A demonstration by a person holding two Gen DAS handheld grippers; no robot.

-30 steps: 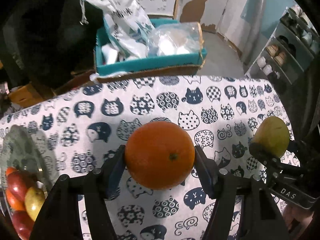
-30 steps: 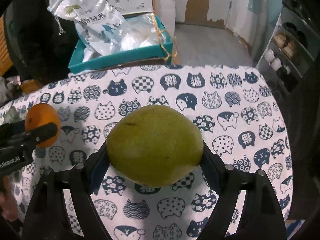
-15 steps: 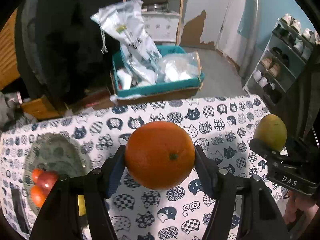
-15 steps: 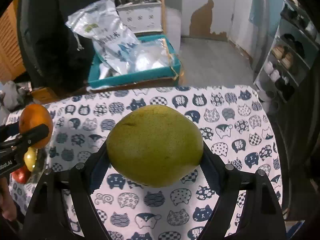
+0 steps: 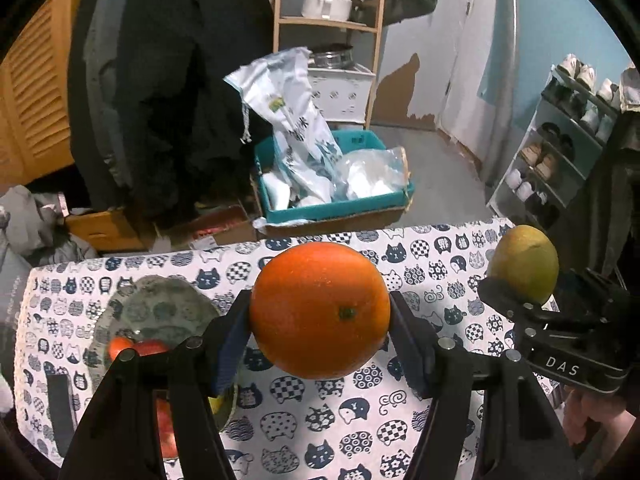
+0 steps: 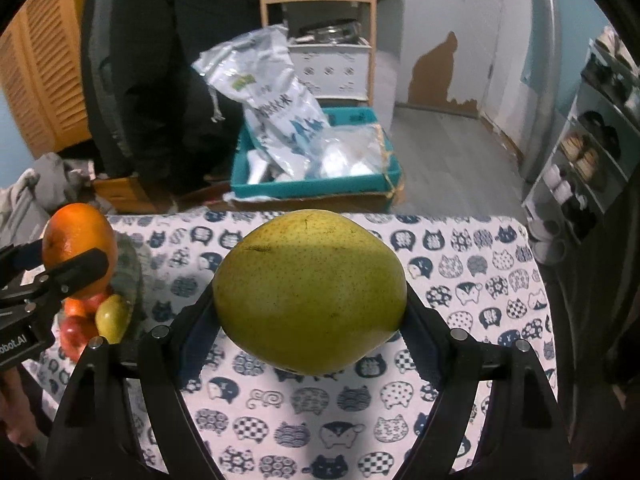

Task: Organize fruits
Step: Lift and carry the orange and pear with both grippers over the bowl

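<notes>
We see the plate of fruit partly hidden behind the left gripper, whose fingers clamp the orange between them, above the cat-print tablecloth. The right gripper grips the green pear likewise, to the right of the orange.

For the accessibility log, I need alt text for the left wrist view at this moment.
The left gripper holds an orange above a table with a cat-print cloth. At right, the right gripper holds a green pear; at left, a glass plate holds red fruits.
</notes>
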